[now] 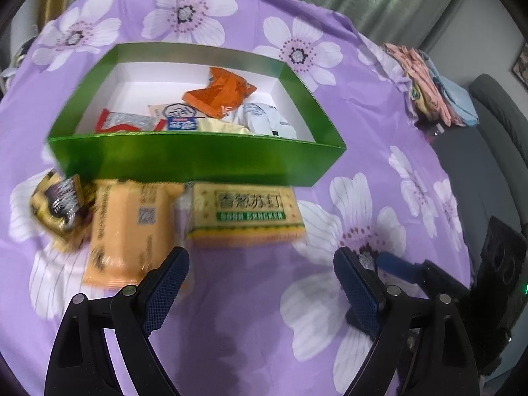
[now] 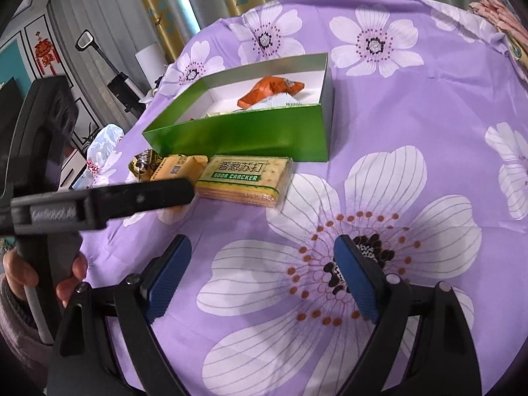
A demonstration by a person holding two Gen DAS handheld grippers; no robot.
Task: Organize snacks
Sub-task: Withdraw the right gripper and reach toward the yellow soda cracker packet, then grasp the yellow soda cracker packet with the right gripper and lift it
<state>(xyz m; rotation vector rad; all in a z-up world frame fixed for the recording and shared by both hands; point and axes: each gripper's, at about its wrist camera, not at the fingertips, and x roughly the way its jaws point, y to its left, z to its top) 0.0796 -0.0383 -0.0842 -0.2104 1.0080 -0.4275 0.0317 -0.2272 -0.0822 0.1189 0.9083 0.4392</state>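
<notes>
Roughly midway through the sort, by my reading: several packets already lie in the green box (image 1: 198, 161), three wait on the cloth outside it.

Tools. Left gripper (image 1: 260, 283) has its jaws standing wide, nothing between the pads; it hangs low centre of its own view over bare tablecloth (image 1: 250, 313). Right gripper (image 2: 264, 277) is likewise spread and empty, over a large printed flower at lower centre of the right view. One black finger of the left tool crosses the left-middle of the right view; a hand (image 2: 19, 274) grips its handle at lower left.

Task items. Soda cracker pack (image 1: 246, 213) lies flat just in front of the box's near wall, centre of the left view. Orange-yellow packet (image 1: 127, 227) lies beside it to the left, its lower corner next to the left finger. Dark-and-gold wrapper (image 1: 59, 208) sits at far left, touching or overlapping the orange-yellow one; blur prevents telling which. Inside the box: an orange pouch (image 1: 217, 94), a white packet (image 1: 267, 120), a red-and-silver one (image 1: 127, 122), others partly hidden.

Step in hand: approach for a pick. Likely next: one pair of jaws must straddle a packet and close on it.

Materials. Packets are thin glossy film, crinkly, with crimped ends; likely slippery, and the crackers crushable under a hard squeeze. Box is rigid card, green foil outside, white inside, open-topped with upright walls. Cloth is soft, lightly creased. Pads are blue with a fine grid texture.
</notes>
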